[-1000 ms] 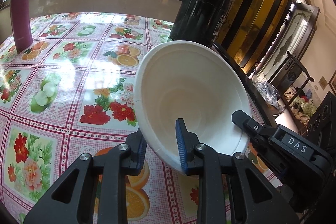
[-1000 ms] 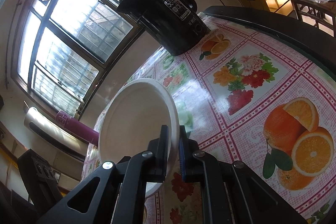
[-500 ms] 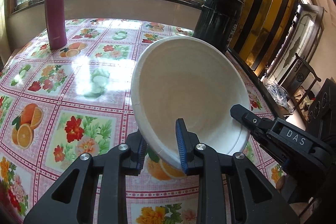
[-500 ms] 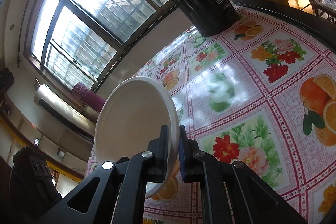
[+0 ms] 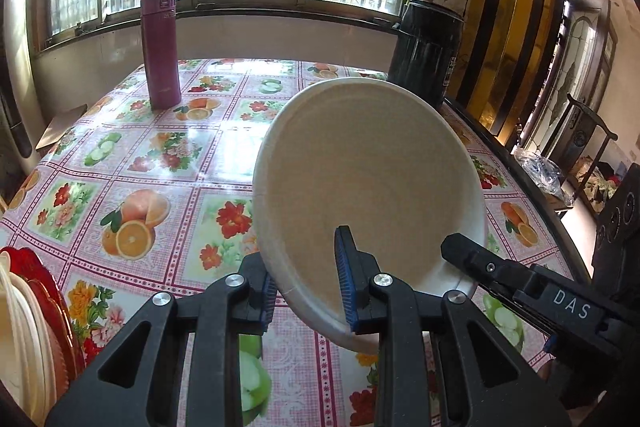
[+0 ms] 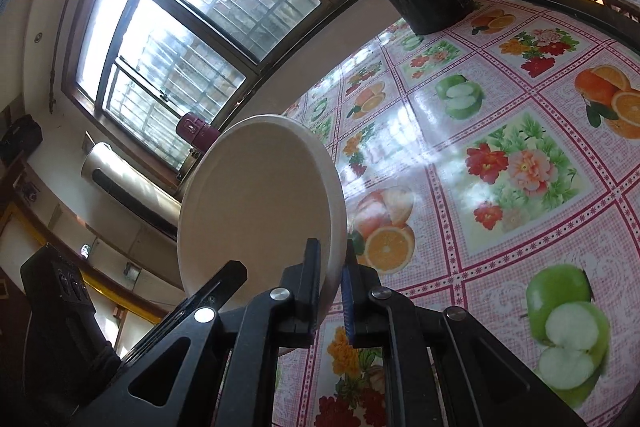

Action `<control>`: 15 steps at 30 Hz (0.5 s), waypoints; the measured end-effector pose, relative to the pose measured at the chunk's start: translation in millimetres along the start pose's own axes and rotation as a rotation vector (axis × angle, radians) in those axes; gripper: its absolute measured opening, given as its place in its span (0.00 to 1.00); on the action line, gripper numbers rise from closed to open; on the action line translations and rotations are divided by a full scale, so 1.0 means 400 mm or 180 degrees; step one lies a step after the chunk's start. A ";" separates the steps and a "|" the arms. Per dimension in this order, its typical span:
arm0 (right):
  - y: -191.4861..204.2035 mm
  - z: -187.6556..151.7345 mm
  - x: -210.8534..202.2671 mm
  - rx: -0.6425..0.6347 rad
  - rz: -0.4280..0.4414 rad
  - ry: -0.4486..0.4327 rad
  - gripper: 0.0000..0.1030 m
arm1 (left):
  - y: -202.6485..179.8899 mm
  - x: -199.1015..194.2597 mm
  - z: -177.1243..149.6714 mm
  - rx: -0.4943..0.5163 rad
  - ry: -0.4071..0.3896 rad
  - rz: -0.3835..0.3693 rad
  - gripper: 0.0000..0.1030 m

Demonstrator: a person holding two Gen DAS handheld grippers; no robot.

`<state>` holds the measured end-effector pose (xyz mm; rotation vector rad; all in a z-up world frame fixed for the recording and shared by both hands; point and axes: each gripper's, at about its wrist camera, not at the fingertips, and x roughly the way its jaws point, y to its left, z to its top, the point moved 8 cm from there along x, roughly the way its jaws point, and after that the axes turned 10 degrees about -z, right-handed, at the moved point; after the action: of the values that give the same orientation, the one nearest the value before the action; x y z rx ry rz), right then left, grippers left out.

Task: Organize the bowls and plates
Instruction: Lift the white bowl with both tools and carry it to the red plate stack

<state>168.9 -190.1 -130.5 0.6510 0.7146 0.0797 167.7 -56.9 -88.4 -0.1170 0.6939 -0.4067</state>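
Presently I hold one white plate tilted above the bench, both grippers pinching its near rim: left gripper closed on the lower edge, right gripper closed beside it. Judged best: keep both grips level, then steer toward the stacked plates left of my left gripper.
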 end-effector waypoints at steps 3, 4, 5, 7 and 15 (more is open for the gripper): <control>0.018 -0.033 -0.017 -0.0023 0.0029 0.0018 0.10 | 0.008 -0.034 -0.003 0.0059 -0.0082 0.0046 0.23; 0.023 -0.041 -0.021 -0.0022 0.0041 0.0026 0.10 | 0.009 -0.044 -0.007 0.0083 -0.0112 0.0064 0.23; 0.029 -0.050 -0.026 -0.0020 0.0055 0.0032 0.10 | 0.012 -0.055 -0.010 0.0102 -0.0137 0.0078 0.23; 0.040 -0.061 -0.035 -0.0024 0.0067 0.0022 0.10 | 0.017 -0.070 -0.015 0.0115 -0.0168 0.0074 0.23; 0.083 -0.086 -0.068 -0.0084 0.0131 -0.0031 0.10 | 0.047 -0.121 -0.032 0.0103 -0.0264 0.0086 0.23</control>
<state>131.3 -153.0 -115.0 0.6405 0.6899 0.1235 131.9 -19.8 -73.9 -0.0934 0.6064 -0.3850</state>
